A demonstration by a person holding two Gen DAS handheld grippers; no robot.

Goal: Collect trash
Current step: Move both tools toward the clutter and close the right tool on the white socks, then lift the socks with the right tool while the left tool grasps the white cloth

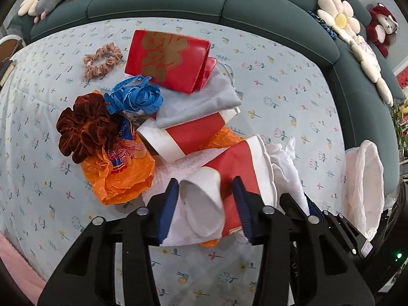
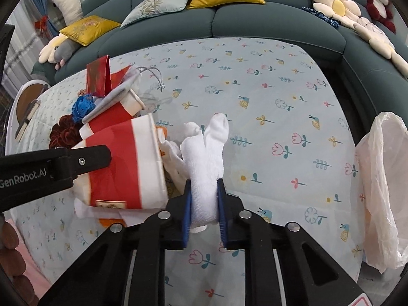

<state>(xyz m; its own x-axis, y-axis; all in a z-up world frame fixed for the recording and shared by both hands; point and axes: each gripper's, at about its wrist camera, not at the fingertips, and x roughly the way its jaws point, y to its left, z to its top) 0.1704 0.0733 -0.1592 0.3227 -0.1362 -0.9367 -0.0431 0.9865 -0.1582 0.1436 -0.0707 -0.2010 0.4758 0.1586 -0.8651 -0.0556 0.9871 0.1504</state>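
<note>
On the flower-printed bedspread [image 2: 267, 117], a heap of clutter is seen in front of a dark green sofa [image 2: 229, 23]. A white cloth [image 2: 206, 158] is clamped between the blue pads of the right gripper [image 2: 204, 204], its loose ends sticking up beyond the fingertips. A crushed red-and-white paper cup [image 1: 227, 178] is straddled by the left gripper [image 1: 205, 206], whose jaws are spread wide, the pads lying to either side of the cup's flattened white mouth; whether they touch it cannot be told. A second red-and-white paper cup [image 1: 188, 135] is seen just behind, lying on its side with a grey cloth [image 1: 199, 104] draped over it. A crumpled orange plastic bag [image 1: 119, 173] lies to the left, with a dark red velvet scrunchie [image 1: 81, 130] on top and a blue measuring tape [image 1: 135, 94] beside it. A red box with a gold character [image 1: 165, 58] and a pink dotted scrunchie [image 1: 102, 60] lie farther back. At the bed's right edge a translucent white plastic bag [image 2: 382, 186] is seen hanging open; its contents cannot be made out.
</note>
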